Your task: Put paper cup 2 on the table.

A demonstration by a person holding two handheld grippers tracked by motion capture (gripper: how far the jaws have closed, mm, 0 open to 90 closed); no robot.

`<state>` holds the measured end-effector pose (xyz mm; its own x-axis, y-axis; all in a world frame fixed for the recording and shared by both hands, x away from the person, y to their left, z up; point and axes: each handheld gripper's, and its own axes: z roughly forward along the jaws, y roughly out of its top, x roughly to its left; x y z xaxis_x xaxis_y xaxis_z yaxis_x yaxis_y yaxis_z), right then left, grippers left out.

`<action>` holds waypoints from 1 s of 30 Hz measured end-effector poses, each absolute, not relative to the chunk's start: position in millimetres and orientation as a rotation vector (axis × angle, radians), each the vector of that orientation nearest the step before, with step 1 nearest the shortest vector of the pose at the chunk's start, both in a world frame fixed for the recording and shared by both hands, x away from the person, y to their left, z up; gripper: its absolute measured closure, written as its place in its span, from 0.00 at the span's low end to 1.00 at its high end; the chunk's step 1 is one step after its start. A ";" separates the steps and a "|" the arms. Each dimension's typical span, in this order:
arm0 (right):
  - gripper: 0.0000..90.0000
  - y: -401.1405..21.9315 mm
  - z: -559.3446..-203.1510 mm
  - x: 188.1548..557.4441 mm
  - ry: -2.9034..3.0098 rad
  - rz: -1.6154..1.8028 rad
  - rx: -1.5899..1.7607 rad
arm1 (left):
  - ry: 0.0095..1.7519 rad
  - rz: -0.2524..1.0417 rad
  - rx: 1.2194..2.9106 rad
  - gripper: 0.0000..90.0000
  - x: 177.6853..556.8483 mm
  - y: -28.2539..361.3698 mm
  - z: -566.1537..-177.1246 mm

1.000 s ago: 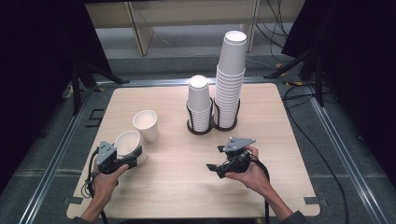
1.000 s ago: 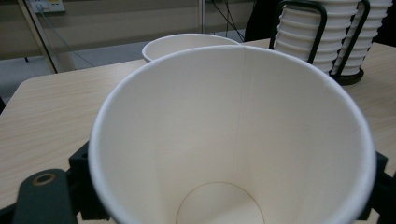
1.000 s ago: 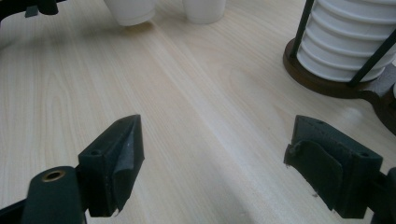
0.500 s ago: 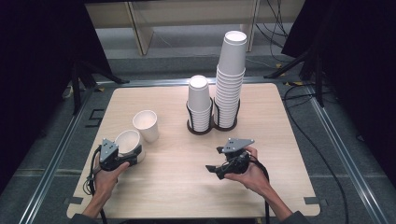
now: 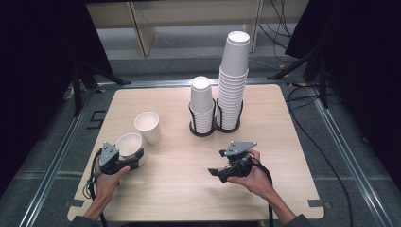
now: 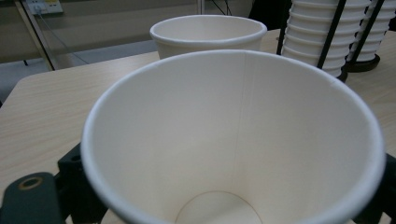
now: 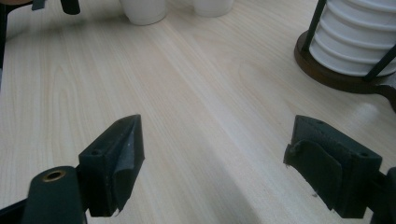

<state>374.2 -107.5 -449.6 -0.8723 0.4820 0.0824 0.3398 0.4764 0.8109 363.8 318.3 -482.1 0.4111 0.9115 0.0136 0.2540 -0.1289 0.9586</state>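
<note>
Table; cup hiding left gripper

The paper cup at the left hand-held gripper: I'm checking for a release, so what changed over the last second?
The left hand-held gripper has just been opening its jaws around the near paper cup, which stands on the table between them; whether the pads have let go cannot be told. The second cup, both cup stacks and the right hand-held gripper, open, stayed put.
</note>
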 end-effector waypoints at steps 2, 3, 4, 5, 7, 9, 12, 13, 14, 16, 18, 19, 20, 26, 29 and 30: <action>0.21 -108.6 -449.4 374.5 2.551 1.349 0.697 | 1.047 0.797 1.643 0.13 363.2 318.4 -483.0; 0.21 -108.9 -449.8 374.1 2.550 1.353 0.699 | 1.046 0.799 1.640 0.13 362.9 318.5 -483.1; 0.21 -109.2 -450.2 373.6 2.559 1.354 0.709 | 1.045 0.797 1.642 0.13 362.5 318.8 -483.0; 0.21 -109.4 -450.7 373.0 2.560 1.353 0.719 | 1.045 0.794 1.645 0.13 361.8 319.3 -483.0; 0.21 -110.3 -452.1 373.9 2.552 1.337 0.689 | 1.037 0.791 1.657 0.13 360.3 320.4 -484.8; 0.21 -109.9 -452.8 371.8 2.559 1.337 0.698 | 1.029 0.804 1.670 0.14 358.7 322.3 -486.4; 0.21 -109.7 -452.8 371.0 2.559 1.341 0.689 | 1.035 0.794 1.694 0.15 359.6 324.5 -489.8; 0.21 -109.8 -452.7 370.9 2.559 1.339 0.691 | 1.039 0.784 1.684 0.15 359.8 325.5 -489.5; 0.21 -110.0 -452.3 370.5 2.562 1.339 0.699 | 1.036 0.781 1.689 0.15 359.8 326.6 -489.7; 0.21 -110.5 -452.5 369.4 2.566 1.349 0.708 | 1.045 0.773 1.721 0.16 358.3 328.8 -490.7; 0.21 -112.0 -452.9 369.6 2.560 1.346 0.706 | 1.036 0.785 1.726 0.16 355.6 332.6 -491.0; 0.21 -112.5 -453.3 369.1 2.563 1.349 0.717 | 1.038 0.782 1.729 0.16 354.0 334.2 -491.1; 0.21 -112.9 -453.4 368.7 2.567 1.346 0.721 | 1.042 0.783 1.739 0.16 352.2 335.9 -491.0; 0.21 -113.6 -452.1 366.5 2.567 1.335 0.687 | 1.067 0.765 1.732 0.16 344.8 341.4 -491.2; 0.21 -115.4 -451.9 365.2 2.564 1.336 0.719 | 1.089 0.762 1.726 0.16 338.8 341.3 -489.6; 0.21 -116.7 -451.6 365.7 2.551 1.330 0.716 | 1.095 0.754 1.732 0.16 336.3 341.3 -488.3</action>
